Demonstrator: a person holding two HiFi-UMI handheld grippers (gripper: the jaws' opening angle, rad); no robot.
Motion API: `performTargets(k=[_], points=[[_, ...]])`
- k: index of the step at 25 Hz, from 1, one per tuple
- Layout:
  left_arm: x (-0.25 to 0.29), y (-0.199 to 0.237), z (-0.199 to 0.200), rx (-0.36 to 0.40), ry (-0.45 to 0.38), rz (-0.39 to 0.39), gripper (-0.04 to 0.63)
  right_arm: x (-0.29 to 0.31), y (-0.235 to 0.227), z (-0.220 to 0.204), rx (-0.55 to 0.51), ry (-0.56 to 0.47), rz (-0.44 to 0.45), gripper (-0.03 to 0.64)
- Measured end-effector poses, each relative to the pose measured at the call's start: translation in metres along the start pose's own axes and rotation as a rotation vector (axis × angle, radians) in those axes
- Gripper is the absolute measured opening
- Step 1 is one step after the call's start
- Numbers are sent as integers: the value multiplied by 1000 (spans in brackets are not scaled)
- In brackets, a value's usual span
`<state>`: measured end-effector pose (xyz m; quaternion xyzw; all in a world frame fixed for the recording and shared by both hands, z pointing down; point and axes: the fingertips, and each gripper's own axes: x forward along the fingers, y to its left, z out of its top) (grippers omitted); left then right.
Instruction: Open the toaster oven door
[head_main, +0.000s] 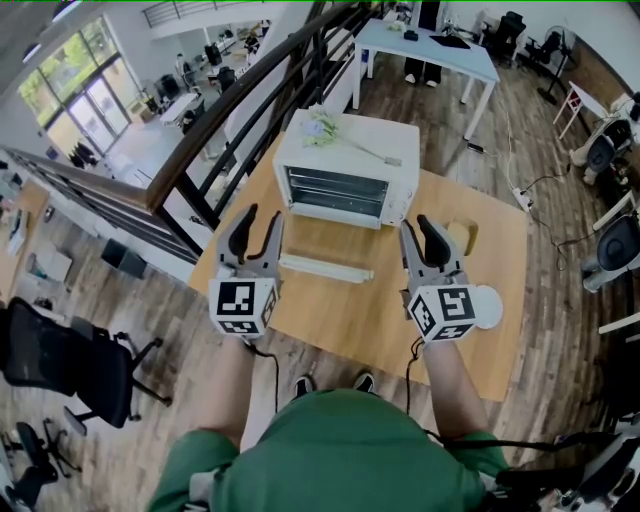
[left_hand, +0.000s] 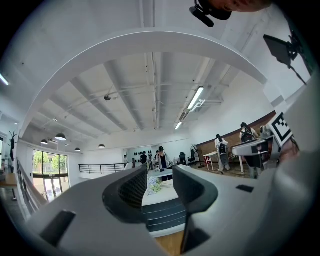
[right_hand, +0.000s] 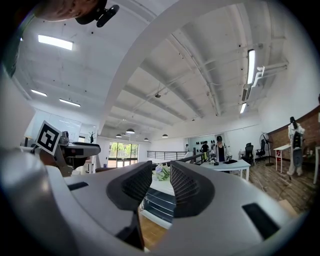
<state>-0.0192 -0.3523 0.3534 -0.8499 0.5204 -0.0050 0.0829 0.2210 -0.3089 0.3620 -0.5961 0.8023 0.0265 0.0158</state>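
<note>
Left gripper (head_main: 260, 218) and right gripper (head_main: 417, 225) hovering level, jaws of both standing apart, pinching nothing. Oven (head_main: 345, 165) sitting just ahead, between the two. Door (head_main: 330, 242) seemingly lying dropped flat, handle (head_main: 325, 268) sitting between grippers. Judging: door light, stiff, hinged, its glass fragile. Gripping best at mid-handle, easing gently.

My white toaster oven (head_main: 340, 190) stands upright at the far side of the wooden table (head_main: 480, 250). Its front faces me, dark inside with racks showing. Its door (head_main: 326, 268) seems folded down flat, with 1 white handle bar nearest me.
</note>
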Motion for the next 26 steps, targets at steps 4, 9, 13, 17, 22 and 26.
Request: performTargets(k=[4, 9, 13, 17, 22, 26], points=[[3, -9, -3, 3, 8, 3, 172, -2, -7, -2, 0, -1, 9, 118], [8, -17, -5, 0, 17, 11, 172, -2, -17, -4, 3, 5, 17, 117], [12, -26, -7, -2, 23, 19, 172, -4, -29, -6, 5, 7, 18, 117], [19, -34, -8, 0, 25, 28, 172, -5, -44, -7, 10, 3, 19, 117], [30, -40, -9, 7, 28, 38, 172, 1, -58, -10, 15, 1, 24, 117], [39, -47, -17, 8, 39, 42, 172, 5, -69, -18, 20, 7, 25, 117]])
